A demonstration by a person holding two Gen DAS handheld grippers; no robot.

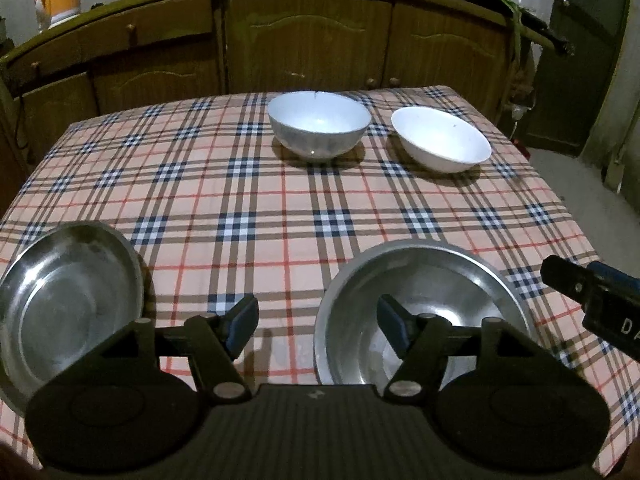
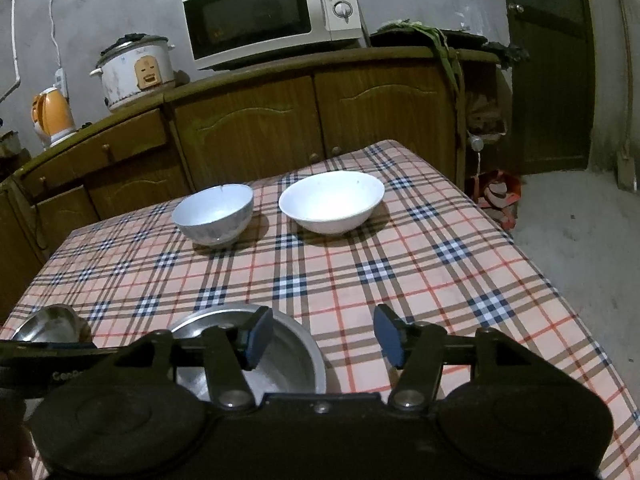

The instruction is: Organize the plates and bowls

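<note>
On the plaid tablecloth [image 1: 280, 208] two steel dishes lie near me: a shallow steel plate [image 1: 60, 300] at the left and a deeper steel bowl [image 1: 436, 288] at the right. Two white bowls stand at the far side, a deep one [image 1: 318, 124] and a wider, shallower one [image 1: 440, 142]. My left gripper [image 1: 318, 326] is open above the cloth, its right finger over the steel bowl's left rim, nothing between the pads. My right gripper [image 2: 324, 338] is open too, its left finger over the steel bowl [image 2: 288, 356]. The white bowls [image 2: 214, 214] [image 2: 332, 200] show beyond.
Wooden cabinets [image 2: 280, 128] run behind the table, bearing a microwave [image 2: 272, 12], a rice cooker [image 2: 136, 70] and an orange kettle [image 2: 52, 116]. A dark door [image 2: 548, 80] and bare floor [image 2: 580, 248] lie to the right of the table's right edge.
</note>
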